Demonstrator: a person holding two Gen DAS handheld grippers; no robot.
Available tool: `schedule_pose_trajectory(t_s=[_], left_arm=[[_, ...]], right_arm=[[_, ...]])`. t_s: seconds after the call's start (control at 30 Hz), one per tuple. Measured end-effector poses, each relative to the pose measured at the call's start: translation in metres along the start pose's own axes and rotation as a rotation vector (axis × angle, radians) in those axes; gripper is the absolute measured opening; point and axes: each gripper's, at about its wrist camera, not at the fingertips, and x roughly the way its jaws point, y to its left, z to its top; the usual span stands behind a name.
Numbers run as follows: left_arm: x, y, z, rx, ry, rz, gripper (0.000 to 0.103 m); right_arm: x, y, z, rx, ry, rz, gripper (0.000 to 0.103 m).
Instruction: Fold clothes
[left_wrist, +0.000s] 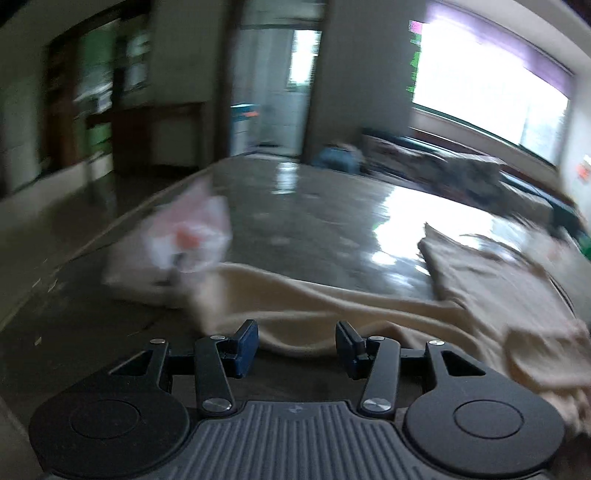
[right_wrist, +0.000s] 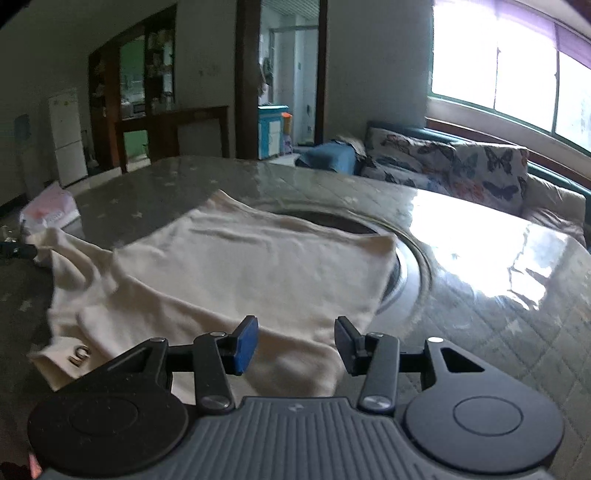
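A cream garment (right_wrist: 229, 273) lay rumpled on a glossy table (right_wrist: 480, 295). Both claws, left (left_wrist: 296, 349) and right (right_wrist: 295, 345), hovered above it, half-wide and empty.

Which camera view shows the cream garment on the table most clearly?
The right wrist view. There the cream garment is sharp and almost whole, spread on the table with one side folded over. The left wrist view is blurred by motion and shows the garment only as a long rumpled band.
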Motion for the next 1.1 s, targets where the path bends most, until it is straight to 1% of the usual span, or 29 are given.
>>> schedule_pose_trajectory(t_s=[0.07,0.17,0.27,0.33,0.53,0.63,0.7,0.73,0.77,0.8,0.83,0.9,1.0,1.1], left_arm=[[0.006,0.012,0.003,-0.071,0.007,0.04,0.05],[0.016,0.022,0.006,-0.113,0.012,0.084,0.05],[0.022,0.027,0.005,-0.163,0.019,0.095,0.05],[0.022,0.027,0.005,-0.168,0.01,0.123,0.05],[0.021,0.033,0.005,-0.212,-0.003,0.173,0.052],[0.023,0.032,0.007,-0.216,-0.003,0.182,0.051],[0.026,0.033,0.009,-0.22,-0.001,0.181,0.05],[0.027,0.033,0.01,-0.226,0.0,0.179,0.048],[0.027,0.034,0.011,-0.237,-0.001,0.178,0.044],[0.028,0.034,0.011,-0.244,0.0,0.174,0.033],[0.029,0.034,0.012,-0.25,0.001,0.171,0.025],[0.031,0.035,0.014,-0.264,0.003,0.164,0.016],[0.024,0.033,0.017,-0.273,-0.017,0.13,0.011],[0.011,0.021,0.025,-0.256,-0.057,0.074,0.011]], right_arm=[[-0.002,0.005,0.003,-0.007,-0.009,0.017,0.046],[-0.004,0.012,0.004,-0.018,-0.016,0.035,0.047],[-0.005,0.016,0.003,-0.024,-0.015,0.041,0.047],[-0.005,0.017,0.003,-0.022,-0.012,0.041,0.047],[-0.008,0.015,0.0,-0.003,-0.01,0.04,0.047],[-0.008,0.015,-0.003,0.003,-0.009,0.042,0.047],[-0.007,0.016,-0.004,0.004,-0.005,0.045,0.047],[-0.008,0.017,-0.005,0.004,-0.005,0.046,0.047],[-0.009,0.017,-0.005,0.003,-0.007,0.046,0.047],[-0.009,0.017,-0.006,0.004,-0.008,0.047,0.047],[-0.01,0.017,-0.006,0.005,-0.01,0.047,0.047],[-0.011,0.016,-0.006,0.008,-0.011,0.046,0.047],[-0.012,0.014,-0.007,0.016,-0.012,0.041,0.047],[-0.013,0.014,-0.007,0.023,-0.015,0.044,0.047]])
